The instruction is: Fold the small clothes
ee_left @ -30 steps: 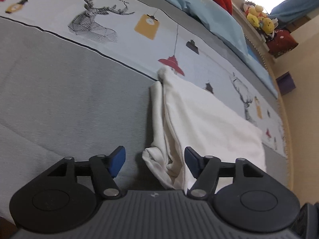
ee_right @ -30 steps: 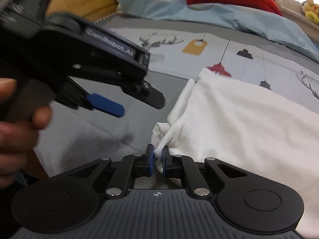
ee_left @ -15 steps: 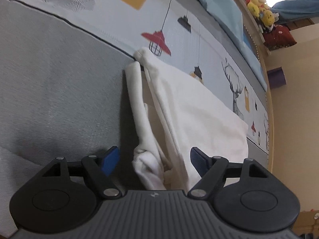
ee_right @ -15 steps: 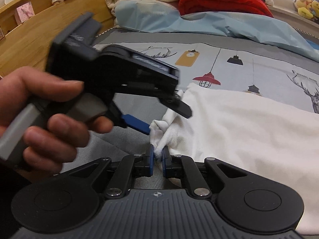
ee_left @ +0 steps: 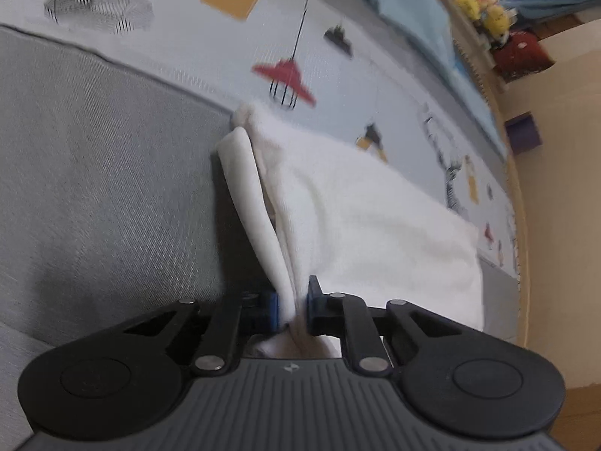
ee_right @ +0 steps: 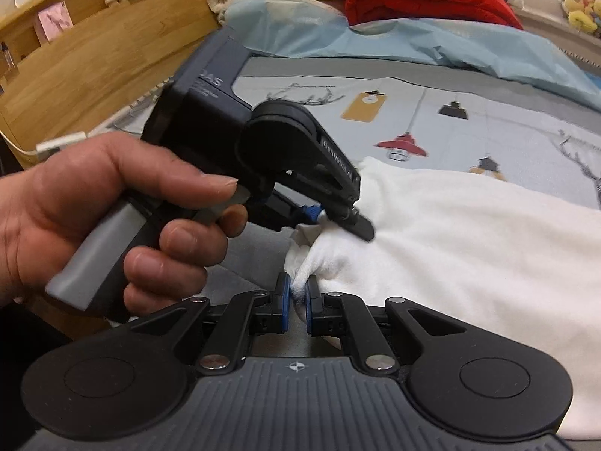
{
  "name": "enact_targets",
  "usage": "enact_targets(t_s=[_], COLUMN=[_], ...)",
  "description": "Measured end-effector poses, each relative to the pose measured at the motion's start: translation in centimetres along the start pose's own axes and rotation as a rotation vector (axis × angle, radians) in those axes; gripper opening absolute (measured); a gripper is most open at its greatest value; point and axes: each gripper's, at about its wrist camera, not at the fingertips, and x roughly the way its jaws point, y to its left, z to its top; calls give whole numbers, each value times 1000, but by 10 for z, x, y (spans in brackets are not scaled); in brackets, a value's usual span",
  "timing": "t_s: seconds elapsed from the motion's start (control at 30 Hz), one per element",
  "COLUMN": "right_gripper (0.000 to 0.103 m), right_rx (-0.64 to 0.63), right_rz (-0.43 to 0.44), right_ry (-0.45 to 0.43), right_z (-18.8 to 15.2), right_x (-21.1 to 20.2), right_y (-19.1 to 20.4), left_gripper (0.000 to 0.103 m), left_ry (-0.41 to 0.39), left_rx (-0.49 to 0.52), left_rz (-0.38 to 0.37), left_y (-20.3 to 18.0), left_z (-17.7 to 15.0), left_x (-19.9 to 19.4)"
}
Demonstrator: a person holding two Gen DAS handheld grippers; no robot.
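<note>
The left gripper [ee_left: 293, 306], wide open a second ago, now pinches the white garment [ee_left: 375, 233] lying on the bed [ee_left: 94, 188] beside the right gripper [ee_right: 296, 295] (likewise clamped on cloth), so folding can begin.

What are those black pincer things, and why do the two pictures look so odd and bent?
They are hand-held grippers, one per hand, each carrying a wide-angle camera that looks out along its own two fingers, which bends the view. One picture is from the left gripper, one from the right gripper, which also sees the person's left hand. A white garment lies on a bed cover printed with lamps and deer. Both grippers are pinched shut on the garment's near edge.
</note>
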Motion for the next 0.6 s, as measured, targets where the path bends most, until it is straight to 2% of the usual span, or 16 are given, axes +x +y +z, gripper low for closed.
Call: enact_targets(t_s=[0.13, 0.27, 0.4, 0.6], right_gripper=[7, 7, 7, 7], right_rx=[30, 87, 109, 127], right_rz=[86, 133, 117, 57], right_ry=[-64, -102, -125, -158], right_z=[7, 12, 13, 8], right_x=[-4, -13, -30, -65], right_y=[13, 8, -5, -41], left_gripper=[14, 14, 14, 14], left_ry=[-126, -176, -187, -211], left_rx=[57, 59, 93, 159], left_rz=[5, 23, 41, 14], left_y=[-2, 2, -6, -52], left_z=[-3, -7, -12, -20], left_x=[-40, -62, -73, -66])
